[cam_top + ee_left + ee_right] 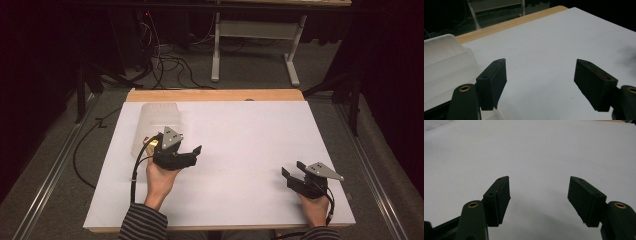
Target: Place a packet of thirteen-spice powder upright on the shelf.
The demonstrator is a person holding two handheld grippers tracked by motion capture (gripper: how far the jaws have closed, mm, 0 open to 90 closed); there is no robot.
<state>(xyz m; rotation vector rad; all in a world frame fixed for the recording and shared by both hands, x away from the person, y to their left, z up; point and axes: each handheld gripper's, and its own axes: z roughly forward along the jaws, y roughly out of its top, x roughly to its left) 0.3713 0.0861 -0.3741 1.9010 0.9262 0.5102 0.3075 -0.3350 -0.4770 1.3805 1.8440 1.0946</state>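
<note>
We hold the left gripper just right of the bin, a translucent plastic box standing on the white sheet near its far left corner. The bin's long axis runs from the near side toward the far edge, about parallel to the sheet's left edge, and its opening faces up. A small yellow and red thing sits at its near end, too small for us to tell what it is. In the left gripper view the bin lies against the left jaw's outer side; whether they touch we cannot tell.

Our left jaws stand partly open with only bare sheet between them, holding nothing. No earlier picture lets us speak of their motion. The right gripper rests low near the sheet's near right corner, its jaws likewise apart and empty, as the right gripper view shows.

The wooden table edge shows beyond the sheet's far side, close behind the bin. Between the two grippers, and from the bin rightward to the sheet's right edge, the sheet gives us wide open room. To the bin's left only a narrow strip of sheet remains.
</note>
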